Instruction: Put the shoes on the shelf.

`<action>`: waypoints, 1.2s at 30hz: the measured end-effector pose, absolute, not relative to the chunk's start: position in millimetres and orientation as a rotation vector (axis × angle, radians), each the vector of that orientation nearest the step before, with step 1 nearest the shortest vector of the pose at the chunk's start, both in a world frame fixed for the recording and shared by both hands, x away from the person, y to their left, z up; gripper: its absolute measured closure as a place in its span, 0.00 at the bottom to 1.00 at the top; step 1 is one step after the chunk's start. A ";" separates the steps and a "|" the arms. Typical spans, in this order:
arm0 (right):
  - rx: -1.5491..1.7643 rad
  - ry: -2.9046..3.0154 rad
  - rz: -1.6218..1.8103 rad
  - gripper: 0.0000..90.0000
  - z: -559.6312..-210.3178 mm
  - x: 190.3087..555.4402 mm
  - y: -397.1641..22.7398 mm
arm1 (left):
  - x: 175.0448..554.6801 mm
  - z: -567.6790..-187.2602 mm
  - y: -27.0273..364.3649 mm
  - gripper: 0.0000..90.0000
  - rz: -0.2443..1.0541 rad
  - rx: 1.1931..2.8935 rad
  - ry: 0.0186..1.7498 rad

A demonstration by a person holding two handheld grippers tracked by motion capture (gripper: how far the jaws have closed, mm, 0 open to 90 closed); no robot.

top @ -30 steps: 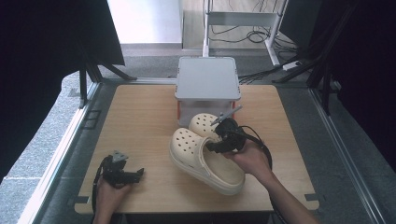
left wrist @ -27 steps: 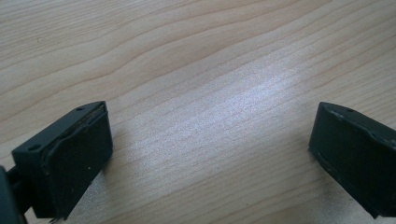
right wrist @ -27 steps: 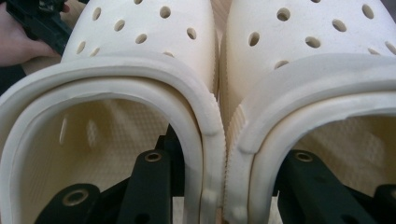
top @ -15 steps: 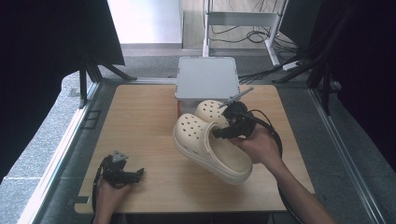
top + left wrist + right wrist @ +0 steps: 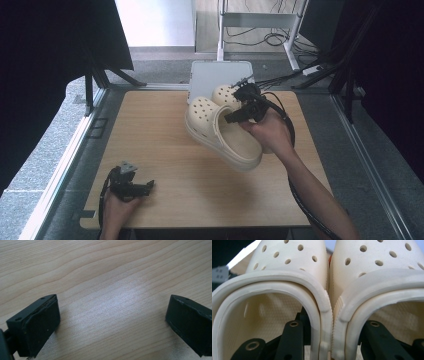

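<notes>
A pair of cream clogs (image 5: 220, 125) hung clear of a pale wooden table (image 5: 160, 135), pinched together by the right gripper (image 5: 239, 111) toward the far right of the tabletop. The right gripper view showed how: one black jaw sat inside each shoe, and the two inner side walls were squeezed flat against each other between them, so the jaws were partly closed and clamped on both clogs at once. The shoes looked to be moulded foam, smooth and matte on the outside, with rounded toe caps pierced by rows of small round holes, a thick rolled rim around each opening, and a finely pebbled lining inside. Fine ridges ran along the edges where the two walls met. From the high view, the nearer clog (image 5: 226, 136) tilted with its heel toward the near edge and its toe toward the far side; the second clog (image 5: 223, 94) peeked out behind it, close to a pale grey lidded box (image 5: 212, 75) at the table's far edge.

The table carried a light wood grain, with wavy bands plain in the left gripper view. The left gripper (image 5: 137, 187) rested at the near left corner of the table in a hand (image 5: 119, 206), its blunt, matte black jaws spread wide over bare wood with nothing between them. A black cable (image 5: 287, 120) looped from the right gripper over the right hand (image 5: 270, 132).
</notes>
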State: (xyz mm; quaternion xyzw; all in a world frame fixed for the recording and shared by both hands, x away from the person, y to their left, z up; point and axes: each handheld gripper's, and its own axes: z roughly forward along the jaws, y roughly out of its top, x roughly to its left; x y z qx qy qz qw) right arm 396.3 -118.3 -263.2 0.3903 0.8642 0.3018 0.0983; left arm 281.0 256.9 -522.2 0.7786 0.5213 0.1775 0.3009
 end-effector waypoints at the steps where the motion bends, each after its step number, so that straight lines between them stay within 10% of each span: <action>1: 1.161 2.550 0.893 0.72 -262.3 400.3 -116.3 | 281.0 -522.2 256.9 0.00 0.471 2.066 1.383; 36: 1.626 2.111 0.833 0.72 -253.0 526.2 -81.9 | 280.8 -522.2 257.0 0.00 0.471 2.068 1.383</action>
